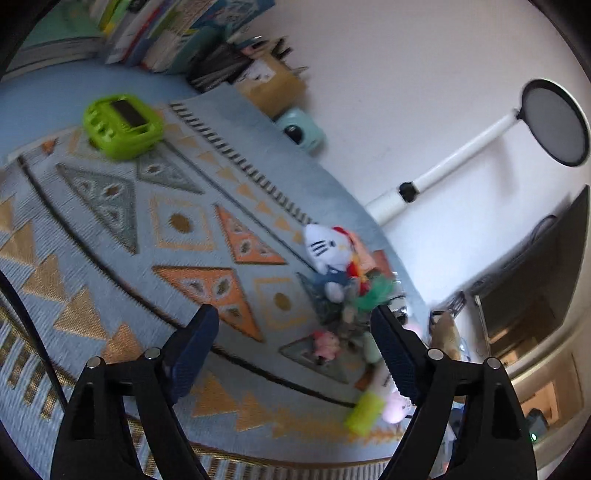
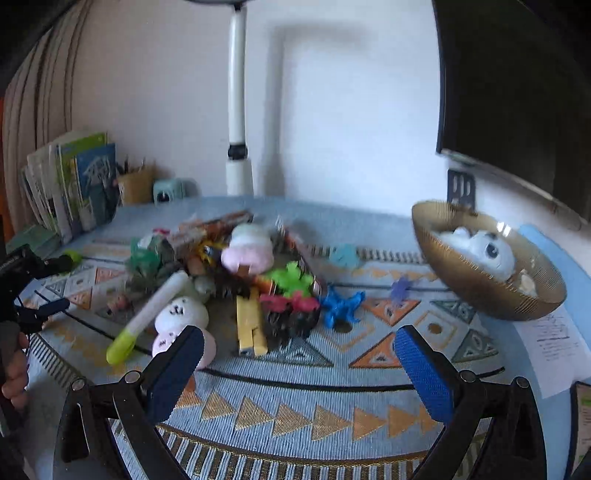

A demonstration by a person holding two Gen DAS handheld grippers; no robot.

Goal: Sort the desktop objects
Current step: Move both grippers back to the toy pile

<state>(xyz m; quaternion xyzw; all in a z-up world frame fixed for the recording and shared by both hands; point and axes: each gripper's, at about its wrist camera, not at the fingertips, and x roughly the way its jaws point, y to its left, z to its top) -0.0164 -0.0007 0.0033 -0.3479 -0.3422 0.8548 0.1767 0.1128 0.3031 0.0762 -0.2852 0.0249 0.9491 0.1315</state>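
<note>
Blue-padded and spread wide, the left tongs [image 1: 291,321] hang above the patterned cloth [image 1: 122,258] covering the counter, with nothing between their fingers. Ahead of them, at the right of the left wrist view, a white cat plush [image 1: 325,247] sits on the edge of a blurred jumble of small toys. A lime-green timer [image 1: 123,125] rests alone on the cloth toward the far left, well apart from the jumble, and behind it stand a row of books [image 1: 159,33], a brown pen holder [image 1: 273,85] and a small mint-coloured device [image 1: 303,131] against the wall.

The right tongs [image 2: 299,349] are likewise released and empty, poised over the cloth just in front of the toy pile [image 2: 236,273]. In that pile a white marker with a yellow-green cap [image 2: 147,314] lies slanted beside a round white-and-pink plush with a drawn face [image 2: 181,317]; a pink-and-white marshmallow plush [image 2: 247,247] sits on top, a bright green figure [image 2: 291,278] and a red one [image 2: 288,304] lie toward the right, and a wooden clip [image 2: 251,325] points toward the camera. A blue starfish-like figure [image 2: 341,304] lies on the cloth just right of the pile. Farther right, a gold bowl [image 2: 480,291] tilts, holding a white plush with a dark eye [image 2: 484,249]. A white lamp pole [image 2: 238,110] rises behind the counter.
</note>
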